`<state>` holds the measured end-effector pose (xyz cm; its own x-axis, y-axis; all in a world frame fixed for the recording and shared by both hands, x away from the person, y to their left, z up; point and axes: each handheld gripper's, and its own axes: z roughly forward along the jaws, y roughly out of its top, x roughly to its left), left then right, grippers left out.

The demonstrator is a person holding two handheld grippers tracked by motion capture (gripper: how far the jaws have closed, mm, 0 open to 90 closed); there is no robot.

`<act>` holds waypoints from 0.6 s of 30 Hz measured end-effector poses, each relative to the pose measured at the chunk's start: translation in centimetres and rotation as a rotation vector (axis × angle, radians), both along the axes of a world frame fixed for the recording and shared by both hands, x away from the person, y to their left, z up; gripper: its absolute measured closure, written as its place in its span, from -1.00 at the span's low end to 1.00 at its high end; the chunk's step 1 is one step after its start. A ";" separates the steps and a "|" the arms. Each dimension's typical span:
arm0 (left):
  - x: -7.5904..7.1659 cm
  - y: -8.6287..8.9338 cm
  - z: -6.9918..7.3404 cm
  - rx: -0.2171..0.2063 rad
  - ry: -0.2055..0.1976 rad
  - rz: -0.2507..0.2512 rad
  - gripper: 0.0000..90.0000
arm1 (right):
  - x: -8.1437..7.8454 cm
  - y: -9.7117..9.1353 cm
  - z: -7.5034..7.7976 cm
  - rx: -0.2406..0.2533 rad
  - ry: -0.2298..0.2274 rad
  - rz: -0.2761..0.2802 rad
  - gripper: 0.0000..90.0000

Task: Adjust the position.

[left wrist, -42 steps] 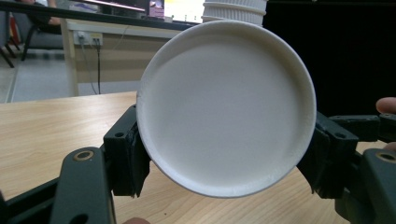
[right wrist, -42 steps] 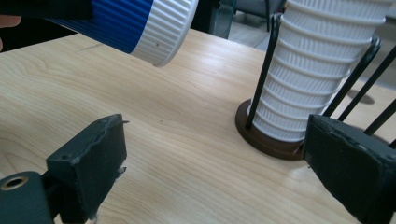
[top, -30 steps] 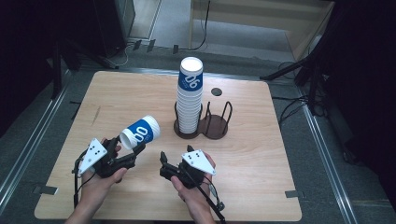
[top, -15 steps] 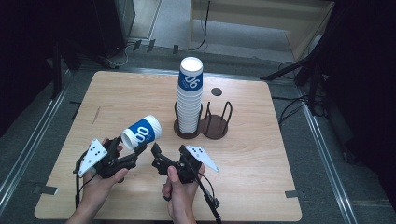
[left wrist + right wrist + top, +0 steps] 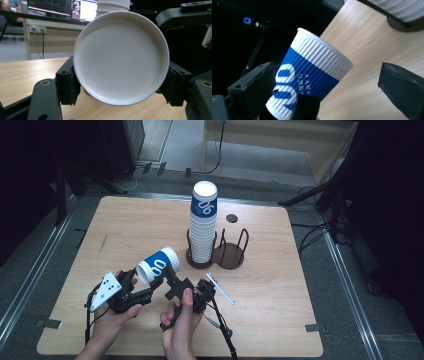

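Left gripper clamps a blue-and-white paper cup above the near left part of the table, while the right gripper stands open beside it.

The cup lies tilted, its flat white bottom facing the left gripper's camera and its rim pointing toward the middle of the table; the left gripper's two black jaws press on its narrow end from either side. In the right gripper view the cup's ribbed side sits between the spread jaws, which have just been opening; the pads do not press on it. Farther back, a tall stack of the same cups stands upright in one ring of a dark wire holder; the other ring is bare.
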<state>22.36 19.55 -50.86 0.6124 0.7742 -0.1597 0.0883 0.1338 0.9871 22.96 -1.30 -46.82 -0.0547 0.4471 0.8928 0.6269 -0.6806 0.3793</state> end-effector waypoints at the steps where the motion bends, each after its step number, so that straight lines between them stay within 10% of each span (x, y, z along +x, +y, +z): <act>1: 0.0 0.0 0.0 -0.001 -0.003 -0.002 -0.35 | 0.1 0.0 -0.1 0.027 0.018 0.002 -0.97; 18: -0.3 -0.4 0.0 -0.001 -0.030 -0.036 -0.35 | 1.7 0.5 -0.7 0.265 0.122 0.034 -0.97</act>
